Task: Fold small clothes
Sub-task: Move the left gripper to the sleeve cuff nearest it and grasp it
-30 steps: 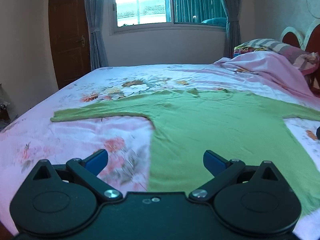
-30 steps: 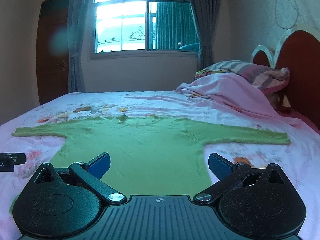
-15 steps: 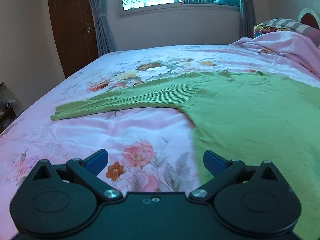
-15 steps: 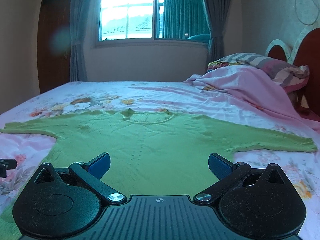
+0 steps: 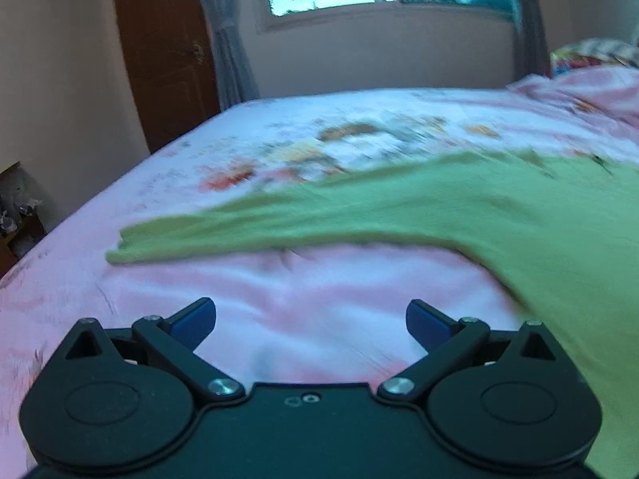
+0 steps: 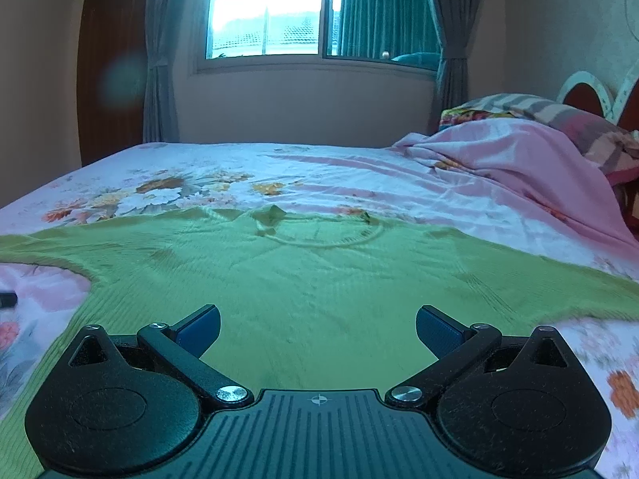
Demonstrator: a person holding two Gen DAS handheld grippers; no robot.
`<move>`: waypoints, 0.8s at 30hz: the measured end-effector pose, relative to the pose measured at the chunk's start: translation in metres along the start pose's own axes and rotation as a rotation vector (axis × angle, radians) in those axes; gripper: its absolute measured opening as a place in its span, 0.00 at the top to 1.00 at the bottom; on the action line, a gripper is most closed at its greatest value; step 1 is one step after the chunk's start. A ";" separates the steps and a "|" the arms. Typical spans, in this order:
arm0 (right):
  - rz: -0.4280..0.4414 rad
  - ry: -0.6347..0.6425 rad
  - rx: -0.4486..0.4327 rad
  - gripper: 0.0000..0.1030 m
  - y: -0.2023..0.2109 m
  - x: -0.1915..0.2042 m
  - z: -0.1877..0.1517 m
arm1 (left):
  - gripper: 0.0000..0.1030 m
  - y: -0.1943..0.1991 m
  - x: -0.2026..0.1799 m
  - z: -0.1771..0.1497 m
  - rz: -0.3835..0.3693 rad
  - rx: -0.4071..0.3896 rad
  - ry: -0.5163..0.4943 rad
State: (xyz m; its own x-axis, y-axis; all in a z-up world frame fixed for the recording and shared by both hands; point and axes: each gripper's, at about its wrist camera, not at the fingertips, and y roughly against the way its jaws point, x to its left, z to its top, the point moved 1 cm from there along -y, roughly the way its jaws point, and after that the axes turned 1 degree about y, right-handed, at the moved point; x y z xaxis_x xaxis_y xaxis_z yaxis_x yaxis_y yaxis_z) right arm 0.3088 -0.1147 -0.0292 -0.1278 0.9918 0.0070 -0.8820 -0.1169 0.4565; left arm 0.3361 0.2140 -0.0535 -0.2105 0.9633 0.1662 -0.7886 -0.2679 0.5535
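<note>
Sweater (image 6: pixel 311 279): plain light green, fine ribbed knit.
Bedsheet (image 6: pixel 319 167): pale pink and white, printed with orange, white and brown flowers.
Blanket (image 6: pixel 519 151): plain pink.
Pillow (image 6: pixel 559 113): grey and pink stripes.
Gripper fingers (image 6: pixel 437 329): blue pads on black arms.
Curtains (image 6: pixel 159 60): grey.
Door (image 5: pixel 163 48): dark brown wood.
Headboard (image 6: pixel 587 97): red-brown, white trim.
Walls (image 6: pixel 303 107): beige.

The green sweater (image 6: pixel 319 279) is a matt, fine-ribbed knit. The bed (image 6: pixel 359 175) wears a smooth cloth sheet with a faint sheen and a printed flower pattern. The right gripper (image 6: pixel 318 327) is matt black plastic with dust specks, bright metal pivot screws and blue finger pads (image 6: pixel 437 329). The left gripper (image 5: pixel 310 319) is likewise matt black plastic. The door (image 5: pixel 163 52) looks like brown wood.
</note>
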 end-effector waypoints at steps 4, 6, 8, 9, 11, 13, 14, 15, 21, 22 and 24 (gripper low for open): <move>0.000 0.003 -0.017 0.00 -0.022 0.005 0.009 | 0.02 -0.039 0.046 0.013 0.010 0.013 0.079; -0.002 -0.007 -0.012 0.00 -0.035 0.006 0.014 | 0.03 -0.060 0.079 0.016 -0.014 0.024 0.190; 0.000 -0.022 -0.010 0.00 -0.041 0.005 0.017 | 0.05 -0.080 0.110 0.017 -0.030 0.059 0.300; 0.001 -0.026 -0.010 0.00 -0.044 0.005 0.018 | 0.05 -0.091 0.131 0.016 -0.054 0.060 0.384; -0.001 -0.020 -0.007 0.00 -0.049 0.007 0.019 | 0.05 -0.108 0.163 0.010 -0.089 0.070 0.540; -0.002 -0.008 -0.001 0.00 -0.050 0.007 0.016 | 0.06 -0.128 0.198 -0.003 -0.156 0.058 0.737; -0.005 -0.005 0.004 0.00 -0.051 0.007 0.015 | 0.06 -0.136 0.212 -0.009 -0.176 0.048 0.819; -0.008 -0.004 0.009 0.00 -0.053 0.006 0.014 | 0.06 -0.141 0.220 -0.011 -0.206 0.030 0.863; -0.023 -0.011 0.006 0.00 -0.052 0.002 0.013 | 0.07 -0.157 0.225 -0.004 -0.247 -0.010 0.888; -0.025 -0.010 0.005 0.00 -0.051 0.001 0.014 | 0.07 -0.157 0.224 -0.003 -0.246 -0.014 0.884; -0.025 -0.011 0.000 0.00 -0.049 0.001 0.015 | 0.07 -0.156 0.224 -0.004 -0.254 -0.028 0.894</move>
State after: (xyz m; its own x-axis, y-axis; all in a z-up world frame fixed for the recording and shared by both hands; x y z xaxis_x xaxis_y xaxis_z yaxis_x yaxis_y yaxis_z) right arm 0.3585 -0.1076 -0.0382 -0.1005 0.9949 0.0049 -0.8851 -0.0917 0.4563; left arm 0.4098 0.4712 -0.1055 -0.3873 0.6497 -0.6541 -0.8833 -0.0584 0.4651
